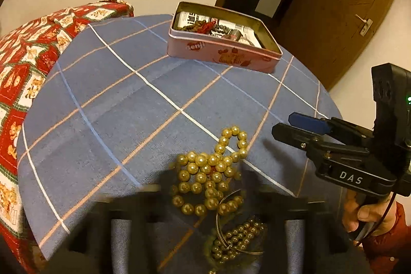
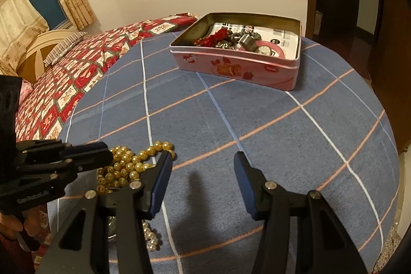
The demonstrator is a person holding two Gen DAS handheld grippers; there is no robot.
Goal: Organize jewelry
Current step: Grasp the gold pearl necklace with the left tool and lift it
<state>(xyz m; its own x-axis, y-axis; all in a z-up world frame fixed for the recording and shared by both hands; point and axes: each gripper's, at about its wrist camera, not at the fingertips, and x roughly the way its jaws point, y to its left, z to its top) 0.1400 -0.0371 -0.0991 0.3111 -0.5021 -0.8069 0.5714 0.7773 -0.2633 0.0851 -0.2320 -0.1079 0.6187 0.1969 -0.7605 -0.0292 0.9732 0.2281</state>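
1. My left gripper stands released over the heap of gold beads; in its own view its fingers are a dark blur on either side of the heap, pressing on nothing.
2. The gold beads lie directly under and between those fingers, on the blue checked cloth that covers the counter. A thin metal bangle and a string of smaller beads lie tangled at the near end of the heap, closest to the left wrist camera.
3. My right gripper is released too, its blue-padded fingers apart with only bare cloth between them. It sits just to the right of the left gripper, and its left finger tip is just beside the edge of the bead heap.
4. The pink tin stands well ahead of both grippers, lid off, with red and dark jewelry and printed paper inside.
5. Beyond the counter, to the left, a bed with a red patterned quilt shows.
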